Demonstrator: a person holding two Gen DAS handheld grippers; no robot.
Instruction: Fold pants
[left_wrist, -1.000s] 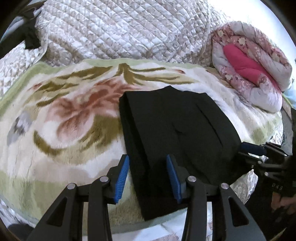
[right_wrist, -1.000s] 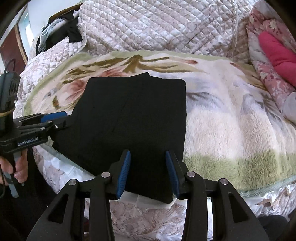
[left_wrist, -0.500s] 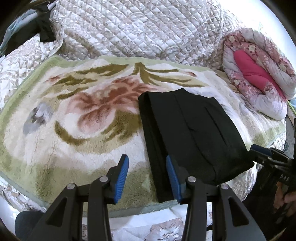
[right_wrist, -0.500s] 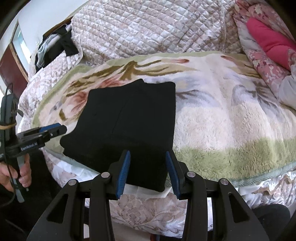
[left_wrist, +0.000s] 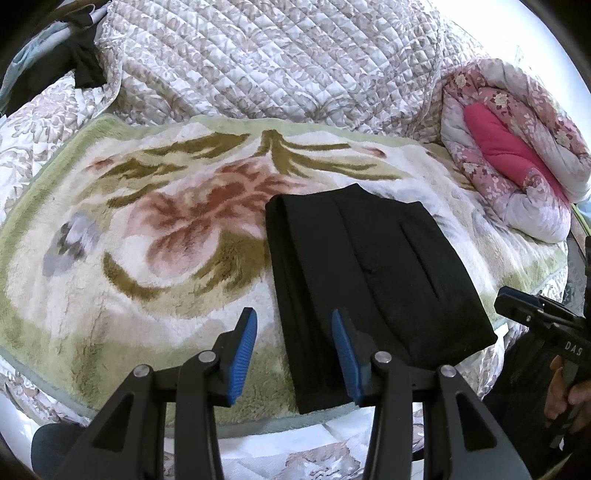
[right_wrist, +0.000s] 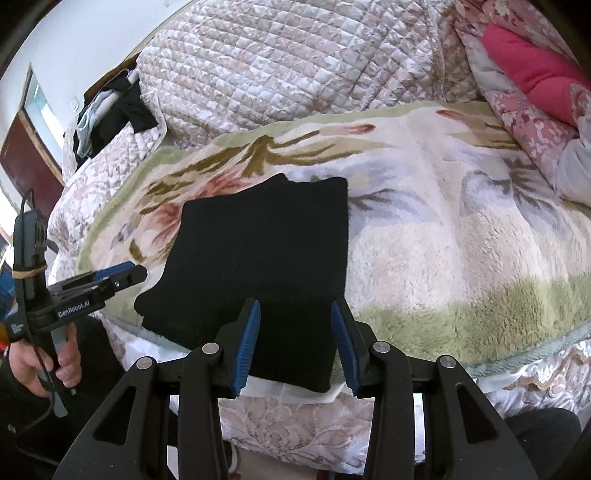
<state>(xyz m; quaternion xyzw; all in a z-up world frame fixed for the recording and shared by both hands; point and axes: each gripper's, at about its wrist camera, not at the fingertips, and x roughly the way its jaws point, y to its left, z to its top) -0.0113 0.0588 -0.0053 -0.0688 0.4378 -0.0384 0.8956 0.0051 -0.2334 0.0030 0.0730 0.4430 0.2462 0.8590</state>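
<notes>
- Folded black pants (left_wrist: 373, 273) lie on the floral blanket (left_wrist: 147, 236).
- Left gripper (left_wrist: 294, 350) and right gripper (right_wrist: 295, 341) gape wide, empty.
- Pink quilt (left_wrist: 517, 155) lies beyond, right.

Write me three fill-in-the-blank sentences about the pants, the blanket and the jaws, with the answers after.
1. The folded pants are ____ in colour.
2. They lie on a fluffy floral blanket with a ____ border.
3. The jaws of the left gripper and the right gripper stand ____, holding nothing.

Missing words: black; green; open
</notes>
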